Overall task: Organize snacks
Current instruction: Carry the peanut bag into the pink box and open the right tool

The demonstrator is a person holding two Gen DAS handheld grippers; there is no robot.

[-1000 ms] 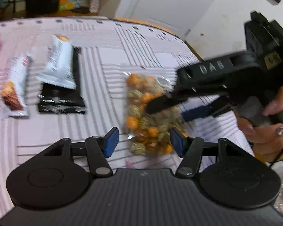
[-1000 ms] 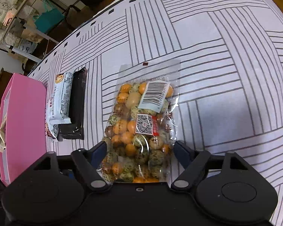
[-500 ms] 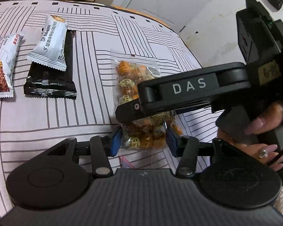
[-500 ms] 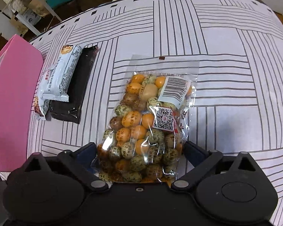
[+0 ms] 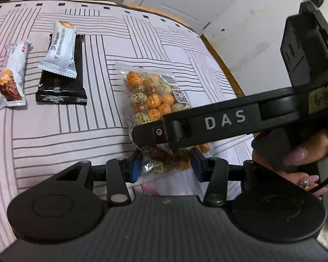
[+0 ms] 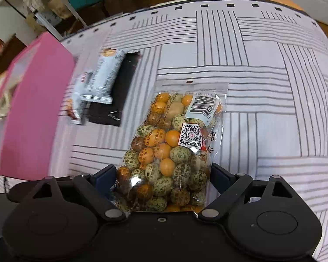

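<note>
Both grippers have come closer to the clear bag of coated peanuts (image 6: 172,152) since a second ago, and the bag now fills more of each picture.

In the left wrist view, the left gripper (image 5: 166,166) has its blue pads pinching the near end of the bag, low in the middle of the frame. The right gripper (image 6: 164,179) is closing, with the bag's near end between its pads; whether they press on it yet, I cannot tell. In the left wrist view the right gripper's black arm crosses over the bag from the right side, held by a hand (image 5: 295,152).

Sorting looks like it has only just begun. All the snacks still lie out on the striped cloth (image 6: 273,87). A white snack bar (image 5: 60,50) lies on top of a black packet (image 5: 63,87) in the upper left. Another white bar (image 5: 13,76) with a nutty picture sits at the far left.

A pink box (image 6: 32,100) stands at the left of the right wrist view. Something pale shows at its left edge, but it is too blurry to name. None of these snacks can be seen inside it.
</note>
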